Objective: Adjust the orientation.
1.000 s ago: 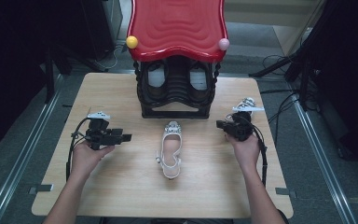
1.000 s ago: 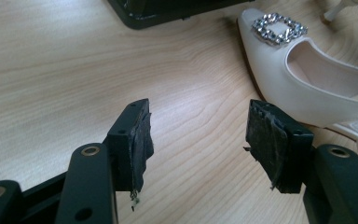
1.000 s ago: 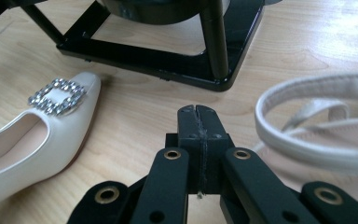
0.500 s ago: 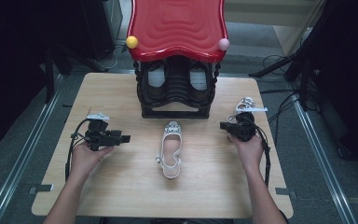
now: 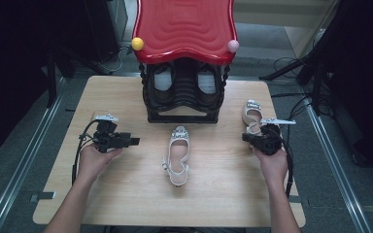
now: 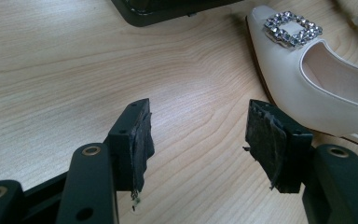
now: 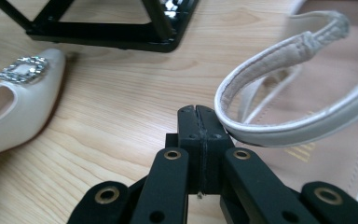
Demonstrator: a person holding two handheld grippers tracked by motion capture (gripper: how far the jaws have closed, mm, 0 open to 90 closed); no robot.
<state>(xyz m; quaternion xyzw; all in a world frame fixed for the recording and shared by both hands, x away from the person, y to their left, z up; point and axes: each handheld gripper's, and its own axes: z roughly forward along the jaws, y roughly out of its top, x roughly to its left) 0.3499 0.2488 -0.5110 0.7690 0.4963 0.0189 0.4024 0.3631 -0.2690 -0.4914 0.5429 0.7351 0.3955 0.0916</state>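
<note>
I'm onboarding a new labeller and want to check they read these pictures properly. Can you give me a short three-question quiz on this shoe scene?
1. True or false: the left gripper has its jaws apart with nothing between them.
2. The right gripper is: A) open above the centre shoe, B) shut, beside the heel strap of the right-hand shoe, C) shut on the rack.
3. What tops the black shoe rack?

Key
1. True; bare table shows between the jaws.
2. B; the jaws meet with nothing between them, and the strap lies against their side.
3. A red wavy lid with a yellow ball and a pink ball at its front corners.
</note>
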